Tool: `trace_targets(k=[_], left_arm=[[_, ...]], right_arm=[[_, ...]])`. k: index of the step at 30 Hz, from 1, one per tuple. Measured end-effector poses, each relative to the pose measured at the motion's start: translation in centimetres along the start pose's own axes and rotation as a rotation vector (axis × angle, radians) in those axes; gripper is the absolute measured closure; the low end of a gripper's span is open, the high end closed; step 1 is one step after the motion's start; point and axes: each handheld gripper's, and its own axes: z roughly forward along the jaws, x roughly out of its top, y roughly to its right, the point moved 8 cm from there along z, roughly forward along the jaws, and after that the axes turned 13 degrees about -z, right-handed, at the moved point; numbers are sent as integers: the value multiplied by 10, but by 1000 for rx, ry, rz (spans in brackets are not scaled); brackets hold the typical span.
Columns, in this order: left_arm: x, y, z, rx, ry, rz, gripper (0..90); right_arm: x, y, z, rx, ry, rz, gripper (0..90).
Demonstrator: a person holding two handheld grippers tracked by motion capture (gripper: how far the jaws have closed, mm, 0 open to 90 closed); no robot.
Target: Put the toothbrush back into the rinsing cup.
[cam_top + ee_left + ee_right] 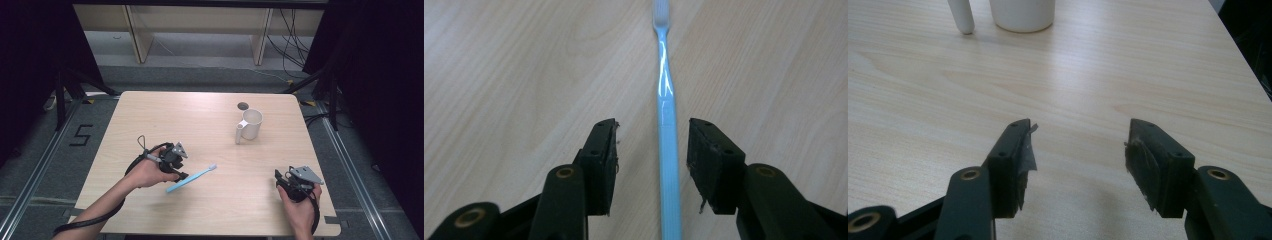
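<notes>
A: Where is the toothbrush (191,179)?

B: It lies flat on the wooden table (210,115), at the near left part, slanting with its white bristle head toward the middle of the table and its light blue handle toward the person's left hand (145,173).

A: And the left gripper (179,176)?

B: It sits over the handle end. In the left gripper view, the toothbrush (667,140) runs straight up between the 2 black jaws. There is a gap of bare wood on each side of the handle, so the pads do not press on it. The jaws stand part open around it, gripping nothing.

A: The right gripper (280,181)?

B: The right hand (300,209) holds it at the near right part of the table, well apart from the toothbrush. In the right gripper view its 2 jaws stand wide apart with only table between them, so it is open and empty.

A: Anything else on the table?

B: A white mug (251,124) stands upright at the far right part, with a handle (240,133) on its near left side. In the right gripper view the mug (1022,14) sits far ahead of the jaws, at the top edge.
</notes>
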Motion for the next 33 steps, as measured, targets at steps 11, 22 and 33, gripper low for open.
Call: trace_targets(k=[11,22,33], left_arm=[[-2,10,14,-3,-186,53,567],[0,10,19,2,-267,106,618],[1,6,26,25,-321,71,642]], right_arm=[[0,0,0,4,-1,3,444],[0,1,0,-9,2,-11,445],[0,-1,1,3,1,-1,445]])
